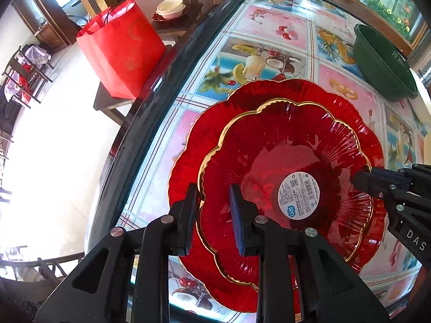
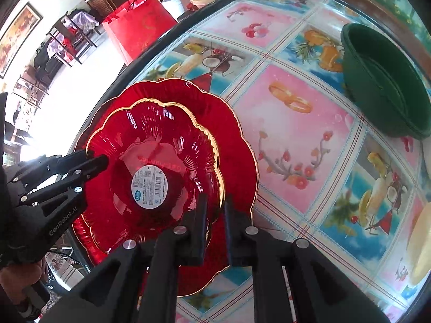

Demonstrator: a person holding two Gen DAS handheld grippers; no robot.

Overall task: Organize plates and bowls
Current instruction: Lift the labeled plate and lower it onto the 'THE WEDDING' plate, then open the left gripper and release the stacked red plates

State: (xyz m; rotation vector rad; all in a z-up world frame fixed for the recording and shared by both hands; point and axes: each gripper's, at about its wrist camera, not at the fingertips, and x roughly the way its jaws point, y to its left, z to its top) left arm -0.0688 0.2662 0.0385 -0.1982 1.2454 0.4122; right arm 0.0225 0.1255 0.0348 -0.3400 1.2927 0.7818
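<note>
Left wrist view: we're over the desk (image 1: 269,27) with the fruit-print glossy cloth, its dark rim running past a red paper gift bag (image 1: 121,51) on a stool off the edge. A dark green plastic basin (image 1: 382,64) sits well apart at the far side.

Main items: a large red scalloped glass plate with gold rim (image 1: 215,123) lies on the desk near its edge, and a smaller red scalloped glass dish with gold rim and a white round label (image 1: 299,196) is on top of it, roughly centred.

Left tool (image 1: 212,215): jaws apart, straddling the near rim of the small dish, one finger outside, one inside. We can't tell whether either pad touches the rim.
Right tool (image 2: 215,223): jaws apart by a narrow gap, straddling the opposite rim. Contact also unclear.

Our read: we're in the stacking step, at the moment of either seating or gripping the small dish on the big plate; which one we can't say.

Next move needs both tools acting evenly so the dish stays level. Glass on glass, so slow, no sideways drag.
</note>
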